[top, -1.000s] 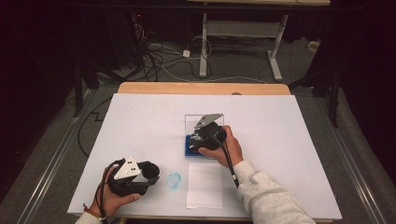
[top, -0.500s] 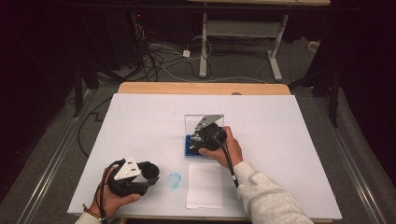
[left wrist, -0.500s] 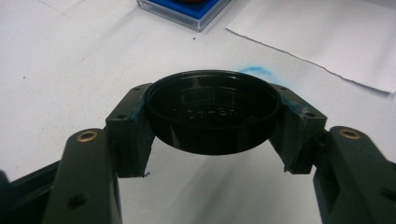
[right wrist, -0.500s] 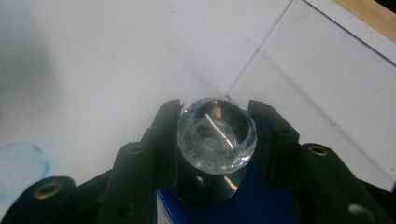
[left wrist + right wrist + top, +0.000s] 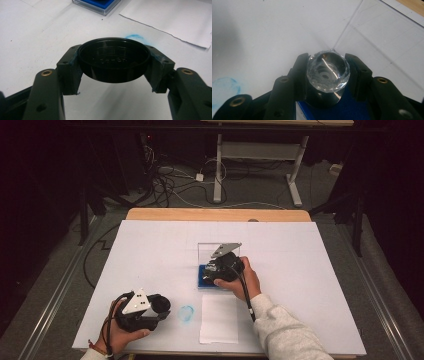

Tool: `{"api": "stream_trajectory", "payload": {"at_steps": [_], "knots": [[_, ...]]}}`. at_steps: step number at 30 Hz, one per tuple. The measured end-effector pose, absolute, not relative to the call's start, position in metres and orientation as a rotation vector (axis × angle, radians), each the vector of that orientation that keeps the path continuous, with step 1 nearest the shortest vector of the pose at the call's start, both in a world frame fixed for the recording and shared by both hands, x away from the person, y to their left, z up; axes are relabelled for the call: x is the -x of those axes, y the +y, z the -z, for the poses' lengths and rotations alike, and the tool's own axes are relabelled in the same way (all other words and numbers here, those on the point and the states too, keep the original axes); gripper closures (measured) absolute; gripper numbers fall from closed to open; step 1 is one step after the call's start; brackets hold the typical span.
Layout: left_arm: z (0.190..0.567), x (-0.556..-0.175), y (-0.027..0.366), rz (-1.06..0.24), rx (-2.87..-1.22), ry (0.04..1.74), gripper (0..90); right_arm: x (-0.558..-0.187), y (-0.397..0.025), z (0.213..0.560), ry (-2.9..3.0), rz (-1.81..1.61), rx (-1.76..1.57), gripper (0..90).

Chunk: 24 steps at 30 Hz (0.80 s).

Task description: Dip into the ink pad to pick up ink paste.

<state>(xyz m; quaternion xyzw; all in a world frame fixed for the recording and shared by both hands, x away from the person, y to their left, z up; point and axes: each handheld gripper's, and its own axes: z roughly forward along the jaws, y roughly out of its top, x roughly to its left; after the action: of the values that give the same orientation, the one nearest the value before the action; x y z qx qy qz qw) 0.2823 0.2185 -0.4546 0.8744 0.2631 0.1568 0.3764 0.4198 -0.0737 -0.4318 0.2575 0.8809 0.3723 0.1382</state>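
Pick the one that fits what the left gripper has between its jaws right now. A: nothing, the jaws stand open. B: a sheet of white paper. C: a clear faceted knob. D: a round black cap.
D: in the left gripper view the left gripper has its jaws closed against both sides of a round black cap, held above the white table; the clear faceted piece sits in the right gripper.

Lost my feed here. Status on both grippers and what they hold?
Left gripper shut on black cap. Right gripper shut on clear faceted stamp, over blue ink pad. Nothing in the way.
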Motion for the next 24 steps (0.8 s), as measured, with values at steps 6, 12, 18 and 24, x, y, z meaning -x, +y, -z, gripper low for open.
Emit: {"api": "stream_trajectory", "payload": {"at_steps": [6,12,18,24], "knots": [[0.4551,-0.2819,0.2189,-0.398,-2.234,0.679,36.8,-0.4170,-0.0685,0.4316,2.535,-1.037,-0.706,56.9],[0.4554,-0.2821,0.2174,-0.394,-2.239,0.674,36.7,-0.4150,-0.0667,0.4308,2.536,-1.007,-0.693,56.9],[0.4554,-0.2816,0.2178,-0.393,-2.238,0.673,36.8,-0.4140,-0.0706,0.4320,2.522,-1.025,-0.692,56.9],[0.4551,-0.2812,0.2183,-0.394,-2.236,0.673,36.8,-0.4119,-0.0682,0.4318,2.519,-1.007,-0.683,56.9]]}}
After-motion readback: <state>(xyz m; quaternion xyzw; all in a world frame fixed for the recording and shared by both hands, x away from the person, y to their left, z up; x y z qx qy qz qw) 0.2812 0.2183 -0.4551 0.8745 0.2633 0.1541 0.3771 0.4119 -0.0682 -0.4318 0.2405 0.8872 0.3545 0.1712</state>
